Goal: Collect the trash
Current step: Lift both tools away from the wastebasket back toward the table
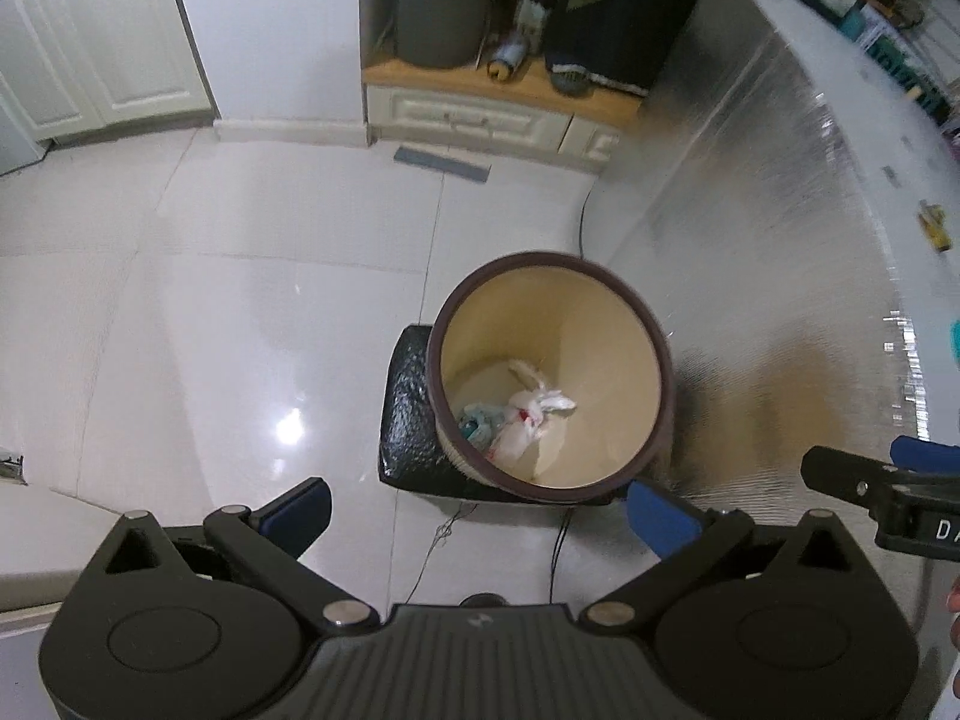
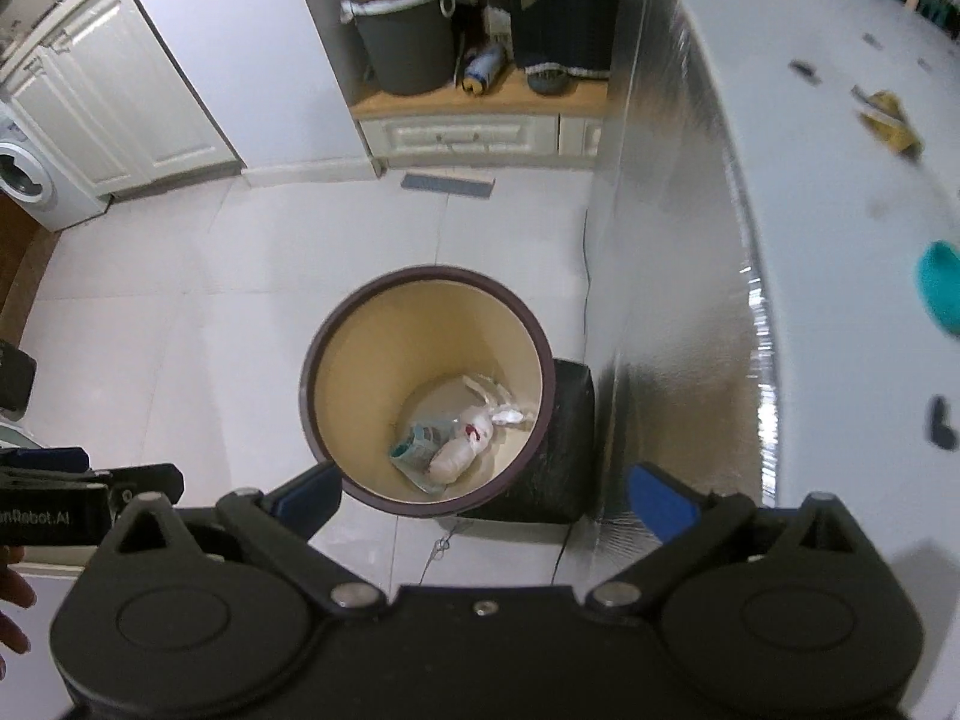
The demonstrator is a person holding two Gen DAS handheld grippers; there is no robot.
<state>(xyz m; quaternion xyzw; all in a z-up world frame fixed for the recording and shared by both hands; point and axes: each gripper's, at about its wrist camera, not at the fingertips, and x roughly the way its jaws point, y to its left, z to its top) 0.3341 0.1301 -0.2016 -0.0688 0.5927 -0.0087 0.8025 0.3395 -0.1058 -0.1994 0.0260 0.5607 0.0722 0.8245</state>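
Below right claw (image 2: pixel 480 498), trash (image 2: pixel 447 441) binned.

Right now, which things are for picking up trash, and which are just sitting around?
For the job:
trash bin
tied white bag inside it
yellow wrapper on the table
left tool, right tool, both open

Just lying about:
grey bucket
washing machine
teal bowl

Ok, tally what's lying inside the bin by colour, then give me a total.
Inside the bin, as far as the right wrist view shows:
White tied plastic bag: 1
Teal and white wrapper: 1
Total: 2
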